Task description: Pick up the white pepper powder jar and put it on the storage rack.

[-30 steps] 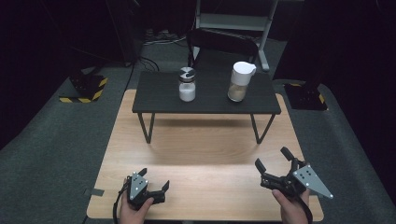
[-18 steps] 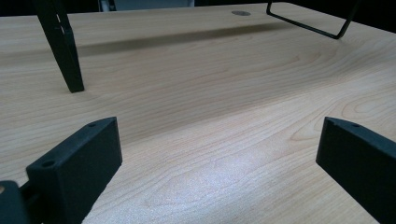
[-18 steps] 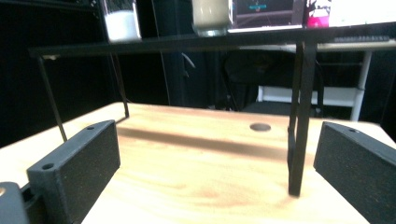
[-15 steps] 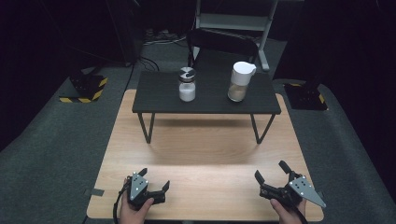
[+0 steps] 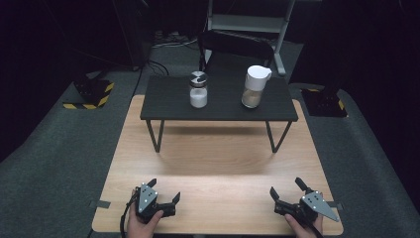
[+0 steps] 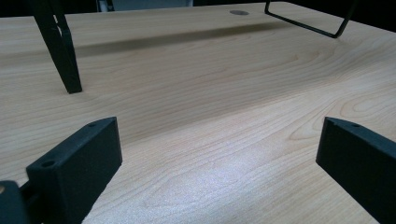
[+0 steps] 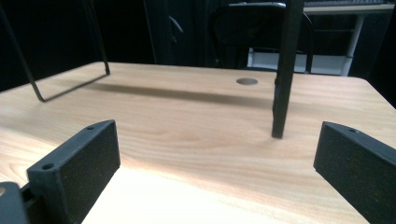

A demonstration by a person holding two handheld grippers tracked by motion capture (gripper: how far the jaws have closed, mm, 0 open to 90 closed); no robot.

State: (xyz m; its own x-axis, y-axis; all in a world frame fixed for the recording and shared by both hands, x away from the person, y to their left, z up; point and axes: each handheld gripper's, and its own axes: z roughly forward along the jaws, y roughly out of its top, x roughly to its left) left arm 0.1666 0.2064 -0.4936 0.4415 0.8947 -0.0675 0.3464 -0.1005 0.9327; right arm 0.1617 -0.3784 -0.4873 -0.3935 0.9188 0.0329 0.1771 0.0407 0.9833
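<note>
In the high view my left gripper [image 5: 163,191] rests low on the wooden table [image 5: 213,153] near its front left edge, open and empty. My right gripper [image 5: 287,188] sits near the front right edge, also open with nothing between its jaws. Each gripper view shows its two black jaws spread wide over bare wood: left gripper [image 6: 219,149], right gripper [image 7: 217,149]. On a small black stand [image 5: 163,101] at the far side stand a glass jar [image 5: 198,89] with a metal lid and white contents, and a white-lidded container [image 5: 255,87] with tan contents.
The black stand's thin legs [image 6: 63,51] [image 7: 282,70] rise from the wood ahead of the grippers. A black chair [image 5: 236,47] stands behind the table. Grey floor surrounds the table, with yellow-black striped bases [image 5: 91,96] at far left and right.
My right gripper has come down and back toward the table's front right edge. The left gripper has stayed where it was.
</note>
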